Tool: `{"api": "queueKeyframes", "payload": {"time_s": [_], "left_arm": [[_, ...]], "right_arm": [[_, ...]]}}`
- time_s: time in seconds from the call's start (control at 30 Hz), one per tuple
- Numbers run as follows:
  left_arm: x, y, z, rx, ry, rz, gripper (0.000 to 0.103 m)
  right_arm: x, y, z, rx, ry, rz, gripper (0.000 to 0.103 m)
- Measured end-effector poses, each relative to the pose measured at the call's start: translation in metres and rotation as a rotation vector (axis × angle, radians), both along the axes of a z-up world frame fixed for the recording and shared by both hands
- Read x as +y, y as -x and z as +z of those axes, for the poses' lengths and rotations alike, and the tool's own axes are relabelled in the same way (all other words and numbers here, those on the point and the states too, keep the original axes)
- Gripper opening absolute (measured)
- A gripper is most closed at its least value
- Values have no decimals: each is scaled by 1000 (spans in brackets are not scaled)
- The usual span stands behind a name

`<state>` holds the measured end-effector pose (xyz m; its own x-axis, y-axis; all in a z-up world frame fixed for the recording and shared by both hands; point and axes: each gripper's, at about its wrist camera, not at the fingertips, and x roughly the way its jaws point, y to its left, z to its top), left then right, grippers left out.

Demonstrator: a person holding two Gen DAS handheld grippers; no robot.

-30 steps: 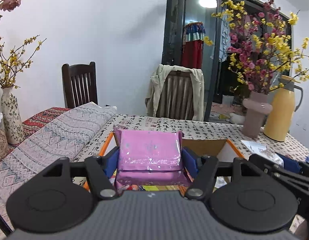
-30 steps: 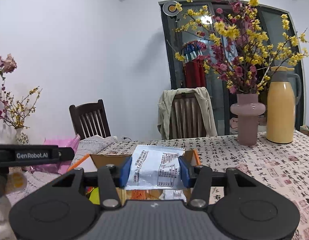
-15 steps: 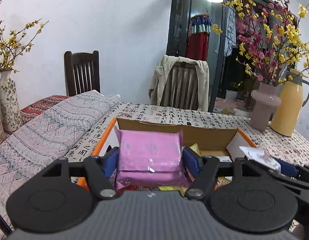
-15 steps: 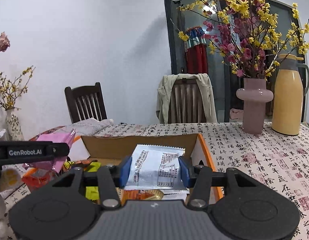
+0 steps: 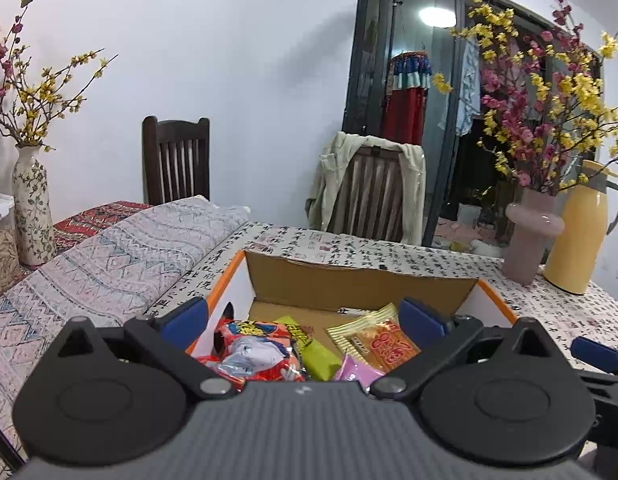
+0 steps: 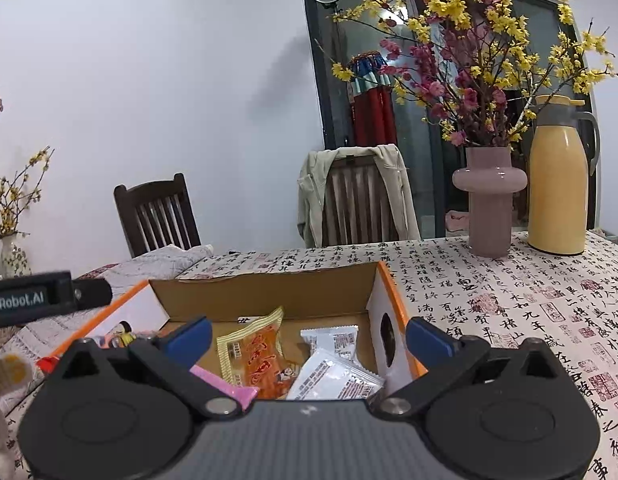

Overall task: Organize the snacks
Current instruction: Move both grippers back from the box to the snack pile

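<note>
A cardboard box (image 5: 361, 284) with an orange rim stands open on the table. My left gripper (image 5: 305, 314) hangs over its near side, its jaws opening wide with nothing between the blue pads. The pink packet (image 5: 357, 372) lies below it in the box, beside a red packet (image 5: 253, 352), a green one (image 5: 317, 352) and an orange one (image 5: 383, 344). My right gripper (image 6: 309, 336) hovers over the same box (image 6: 261, 296), jaws also opening and empty. The white packet (image 6: 337, 376) lies in the box under it, next to the orange packet (image 6: 261, 356).
A pink vase (image 6: 489, 200) with flowering branches and a yellow jug (image 6: 561, 176) stand at the table's far right. A folded patterned cloth (image 5: 109, 256) and a floral vase (image 5: 31, 208) sit to the left. Two chairs stand behind the table.
Both grippers opened. The pink packet dropped from the left gripper into the box, and the white packet dropped from the right gripper into the box. The right gripper sank a little.
</note>
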<state>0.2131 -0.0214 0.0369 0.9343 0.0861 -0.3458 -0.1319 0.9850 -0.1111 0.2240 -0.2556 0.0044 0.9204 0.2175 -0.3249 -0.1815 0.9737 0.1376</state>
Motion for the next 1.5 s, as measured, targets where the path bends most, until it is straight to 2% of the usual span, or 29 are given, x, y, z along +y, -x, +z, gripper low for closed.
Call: {"api": "queueKeyframes", "payload": {"time_s": [0.2,0.43,0.53,0.73,0.87,1.07,1.37,1.5], "left_arm": [[-6,29,24,-41,2,-30,103],[3,64,40,-81,21,-55,103],[13,74,32,-68,23,-45,103],[28,83,4,39,-17,-16,103],[41,98,-13,73,-20,-14,103],[52,112,-43,125,-58,22,103],[64,113,-64,149,-37,39,103],[68,116,-66,129,-18,43,103]], "right_arm": [[3,11,12,-34,19,3,103],[1,48,35,-87,28,29,103],[-1,65,32,-87,35,32,103],[-4,91,12,-10,38,44,103],[-11,103,-7,54,49,28,103],[-31,127,-37,85,26,-34,103],[-43,152,-46,119,42,-64,103],[-44,157,-50,136,38,-51,103]]}}
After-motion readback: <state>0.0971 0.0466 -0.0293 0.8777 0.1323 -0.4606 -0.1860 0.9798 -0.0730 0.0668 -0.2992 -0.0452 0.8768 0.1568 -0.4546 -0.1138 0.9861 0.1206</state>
